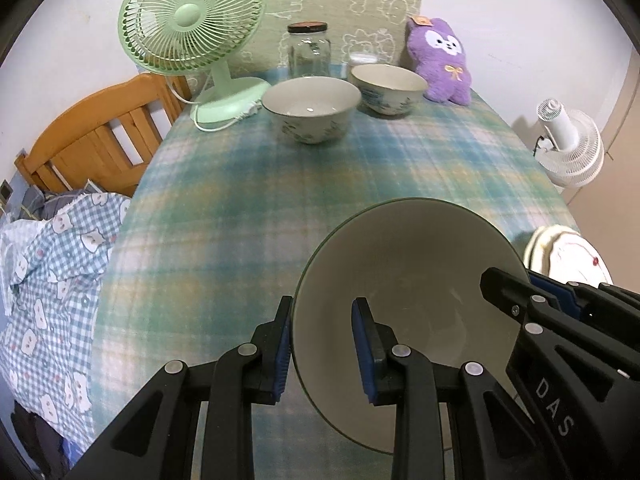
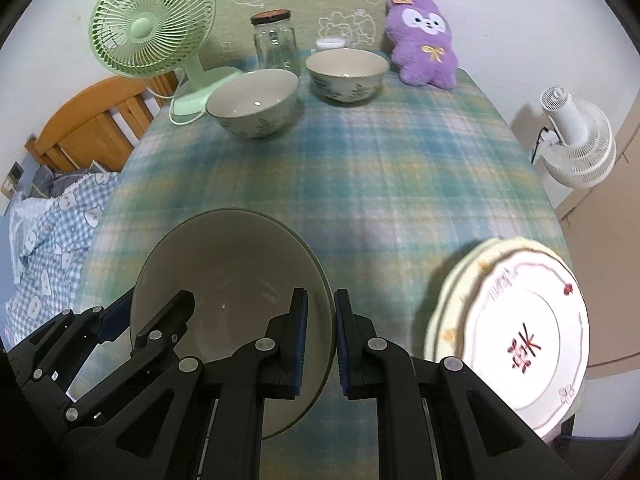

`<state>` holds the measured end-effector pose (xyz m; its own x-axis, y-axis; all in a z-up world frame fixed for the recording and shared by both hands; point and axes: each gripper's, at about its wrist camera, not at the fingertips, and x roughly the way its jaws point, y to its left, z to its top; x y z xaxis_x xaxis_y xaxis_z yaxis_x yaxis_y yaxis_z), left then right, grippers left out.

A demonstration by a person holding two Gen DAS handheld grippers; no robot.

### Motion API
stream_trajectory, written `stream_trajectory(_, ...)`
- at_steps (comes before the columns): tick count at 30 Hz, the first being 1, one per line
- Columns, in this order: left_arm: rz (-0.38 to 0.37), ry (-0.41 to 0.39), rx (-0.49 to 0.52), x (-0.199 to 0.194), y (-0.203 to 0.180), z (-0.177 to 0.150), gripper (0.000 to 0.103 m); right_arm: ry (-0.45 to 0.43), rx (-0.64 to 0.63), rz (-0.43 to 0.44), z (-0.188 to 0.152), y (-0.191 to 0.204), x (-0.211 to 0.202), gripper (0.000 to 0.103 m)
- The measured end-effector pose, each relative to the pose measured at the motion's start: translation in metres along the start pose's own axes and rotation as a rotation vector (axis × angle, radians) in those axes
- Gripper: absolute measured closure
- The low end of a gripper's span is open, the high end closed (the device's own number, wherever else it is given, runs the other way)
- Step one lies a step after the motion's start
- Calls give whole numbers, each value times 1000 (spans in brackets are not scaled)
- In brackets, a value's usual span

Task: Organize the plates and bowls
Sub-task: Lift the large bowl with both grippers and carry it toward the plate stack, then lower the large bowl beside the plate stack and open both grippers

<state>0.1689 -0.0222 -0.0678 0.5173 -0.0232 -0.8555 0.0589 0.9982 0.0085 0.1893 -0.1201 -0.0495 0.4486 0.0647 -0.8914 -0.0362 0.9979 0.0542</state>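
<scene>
While both grippers share one big bowl, it hangs tilted above the worktop. The left gripper pinches the left rim, the right gripper the right rim, each with one pad inside and one outside. My read: the wide rim calls for two grips to stop it swinging. Two small bowls wait at the far edge, likely the nesting spot. Stacked plates sit at the near right, apparently sorted.

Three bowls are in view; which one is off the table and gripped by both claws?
The large plain cream bowl in the foreground, its rim pinched by the left claw and right claw. The two leaf-patterned bowls sit ungripped by the green fan.
</scene>
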Motion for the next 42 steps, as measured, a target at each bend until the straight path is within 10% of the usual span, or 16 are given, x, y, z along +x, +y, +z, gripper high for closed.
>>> stream_trajectory(17, 24, 32, -25, 11, -19, -31, 76, 20, -4, 0, -33, -18, 17, 84)
stream_trajectory(23, -21, 54, -41, 14, -16, -27, 52, 44, 24, -1, -27, -20, 20, 83)
stream_trajectory(26, -18, 53, -50, 12, -12, -25, 40, 42, -5, -8, -24, -17, 17, 62)
stream_trajectory(28, -22, 49, -56, 9, -8, -22, 31, 33, -7, -24, -22, -16, 13, 28)
stream_trajectory(42, -5, -67, -47, -40, 11, 35, 17, -86, -9, 22, 27, -6, -40, 28)
